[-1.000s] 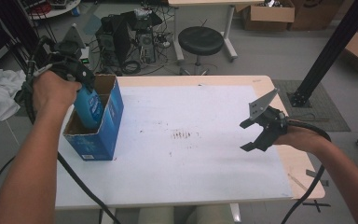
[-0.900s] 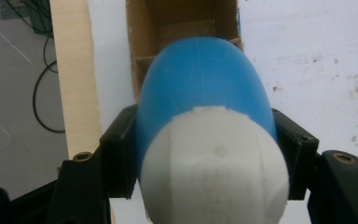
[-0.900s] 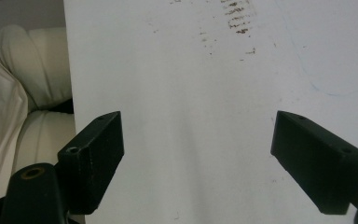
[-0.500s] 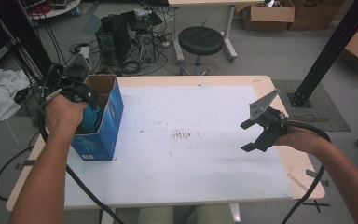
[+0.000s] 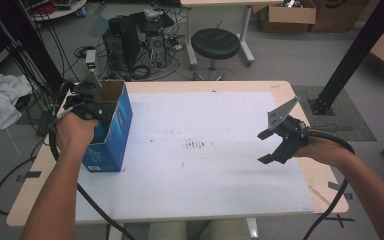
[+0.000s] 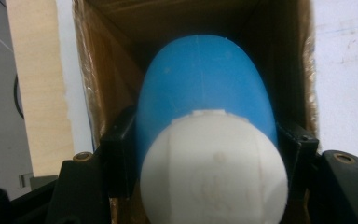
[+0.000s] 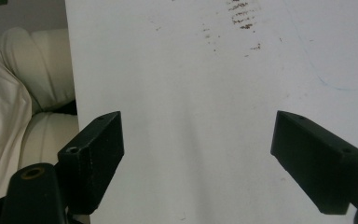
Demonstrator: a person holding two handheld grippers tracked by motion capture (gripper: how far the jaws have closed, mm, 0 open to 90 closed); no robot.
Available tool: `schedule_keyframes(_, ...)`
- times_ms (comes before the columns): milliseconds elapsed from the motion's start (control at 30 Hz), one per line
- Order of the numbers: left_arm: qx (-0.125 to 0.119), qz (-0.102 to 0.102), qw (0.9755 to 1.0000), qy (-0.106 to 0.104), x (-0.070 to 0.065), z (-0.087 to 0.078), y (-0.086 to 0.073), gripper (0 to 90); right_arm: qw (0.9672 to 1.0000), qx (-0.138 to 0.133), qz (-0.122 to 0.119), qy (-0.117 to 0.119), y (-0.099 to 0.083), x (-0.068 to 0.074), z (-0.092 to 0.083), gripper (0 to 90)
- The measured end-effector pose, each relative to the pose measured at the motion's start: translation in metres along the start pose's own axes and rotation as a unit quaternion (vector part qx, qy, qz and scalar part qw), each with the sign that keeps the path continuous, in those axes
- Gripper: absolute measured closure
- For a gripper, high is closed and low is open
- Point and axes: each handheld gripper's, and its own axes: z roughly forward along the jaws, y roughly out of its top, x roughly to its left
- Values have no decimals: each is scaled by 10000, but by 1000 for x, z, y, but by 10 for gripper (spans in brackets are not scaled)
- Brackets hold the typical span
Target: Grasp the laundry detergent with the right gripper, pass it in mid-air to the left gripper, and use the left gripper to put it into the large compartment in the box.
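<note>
Bottle (image 6: 200,107) hemmed by box (image 5: 111,131) walls, clamped in left gripper (image 6: 205,154).

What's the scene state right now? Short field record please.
work: blue bottle with white cap going into blue cardboard box
left gripper: shut on the bottle, down inside the open box
right gripper: open, holds nothing, above the white tabletop
box place: left side of table, upright, top open
marks: brown specks mid-table

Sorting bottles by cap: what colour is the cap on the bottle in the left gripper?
White, on a blue bottle; the cap shows best in the left gripper view.
</note>
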Motion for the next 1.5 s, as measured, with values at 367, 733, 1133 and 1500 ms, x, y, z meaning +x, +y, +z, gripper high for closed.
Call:
schedule_keyframes(367,64,38,10000,-21,0,10,-3,379,10000,-19,40,6,-1,0,1,169)
schedule_keyframes(733,62,-13,9999,-121,5,11,-5,374,10000,-5,19,29,0,1,3,170)
schedule_keyframes(1133,53,-75,9998,-193,7,11,-5,325,10000,13,3,45,3,2,4,170)
schedule_keyframes(1500,-54,-81,9997,-206,8,2,-5,298,10000,2,-34,58,6,3,6,170)
